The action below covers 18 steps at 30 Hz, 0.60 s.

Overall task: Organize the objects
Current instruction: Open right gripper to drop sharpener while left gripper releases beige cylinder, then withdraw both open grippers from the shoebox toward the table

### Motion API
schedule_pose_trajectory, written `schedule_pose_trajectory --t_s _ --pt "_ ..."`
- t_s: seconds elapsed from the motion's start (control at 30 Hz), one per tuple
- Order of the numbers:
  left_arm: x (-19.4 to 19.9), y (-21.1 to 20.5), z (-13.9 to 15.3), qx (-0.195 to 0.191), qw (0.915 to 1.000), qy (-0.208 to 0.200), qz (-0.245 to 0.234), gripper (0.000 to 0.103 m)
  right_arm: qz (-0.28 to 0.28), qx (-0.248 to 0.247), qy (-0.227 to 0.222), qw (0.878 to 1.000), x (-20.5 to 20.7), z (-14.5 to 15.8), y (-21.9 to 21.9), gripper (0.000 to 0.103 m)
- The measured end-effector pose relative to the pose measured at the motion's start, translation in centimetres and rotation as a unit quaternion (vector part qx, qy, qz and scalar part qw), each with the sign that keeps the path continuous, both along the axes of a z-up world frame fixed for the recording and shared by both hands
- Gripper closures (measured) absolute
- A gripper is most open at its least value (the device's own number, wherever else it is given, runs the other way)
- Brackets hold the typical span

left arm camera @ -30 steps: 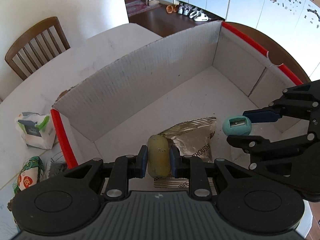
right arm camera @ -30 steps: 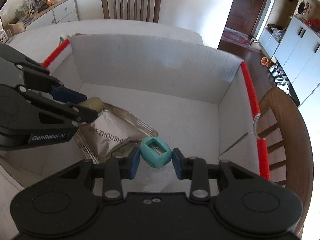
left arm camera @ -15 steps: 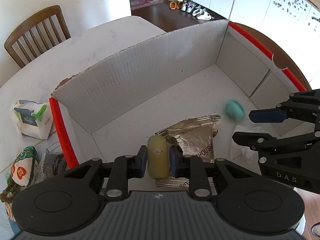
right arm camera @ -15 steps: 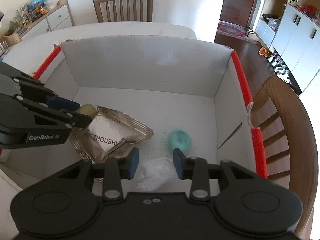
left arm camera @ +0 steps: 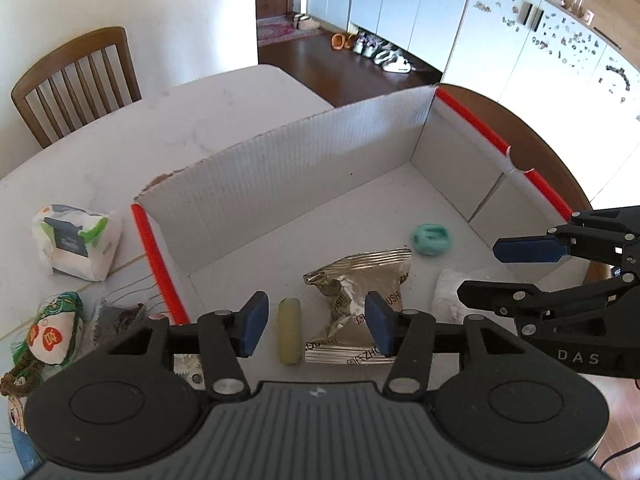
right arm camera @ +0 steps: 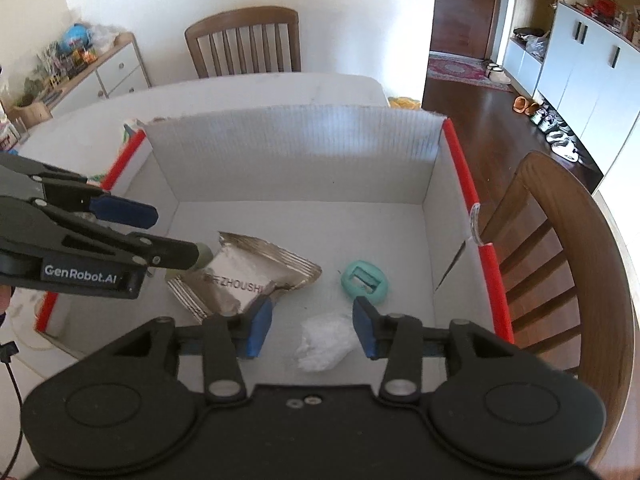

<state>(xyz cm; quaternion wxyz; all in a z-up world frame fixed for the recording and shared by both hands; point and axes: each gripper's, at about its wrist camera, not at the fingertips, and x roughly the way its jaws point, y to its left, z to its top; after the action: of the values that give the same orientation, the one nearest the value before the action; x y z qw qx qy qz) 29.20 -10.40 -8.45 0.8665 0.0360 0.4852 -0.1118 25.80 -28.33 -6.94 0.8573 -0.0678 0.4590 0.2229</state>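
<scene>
Both the left gripper [left arm camera: 312,322] and the right gripper [right arm camera: 312,330] hang spread and empty over the white corrugated box with red edges [left arm camera: 280,168], where the yellow-green cylinder [left arm camera: 289,330], crinkled silver foil packet [left arm camera: 360,292], teal round sharpener [right arm camera: 364,282] and white crumpled wad [right arm camera: 324,342] lie on its floor.

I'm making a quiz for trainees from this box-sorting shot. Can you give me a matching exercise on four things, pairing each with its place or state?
Things:
1. teal sharpener
2. foil packet
3. yellow cylinder
4. left gripper

Place or state:
A. open, holding nothing
B. box floor, toward the right wall
C. box floor, beside the packet's left edge
D. lies flat mid-box, printed side up

Pairs: 1-B, 2-D, 3-C, 4-A
</scene>
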Motion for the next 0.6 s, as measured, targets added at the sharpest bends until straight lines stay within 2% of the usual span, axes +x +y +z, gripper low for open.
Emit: schedule_pose_trajectory --t_s 0.07,0.3,0.6 --pt "-0.5 0.4 0.5 -0.005 1.0000 -0.005 0.000 0.051 -0.004 0.006 -0.006 1.000 -0.3 0.5 -0.2 0.052" --pt "-2.3 2.3 2.4 -0.020 0.9995 -0.025 0.001 0.051 -0.015 0.033 -0.022 0.999 -2.1 2.6 -0.1 0.046" --pt "-5.4 5.1 4.3 -0.022 0.9981 -0.057 -0.008 0.041 -0.036 0.051 -0.036 0.997 -4.4 4.0 1.9 0.036"
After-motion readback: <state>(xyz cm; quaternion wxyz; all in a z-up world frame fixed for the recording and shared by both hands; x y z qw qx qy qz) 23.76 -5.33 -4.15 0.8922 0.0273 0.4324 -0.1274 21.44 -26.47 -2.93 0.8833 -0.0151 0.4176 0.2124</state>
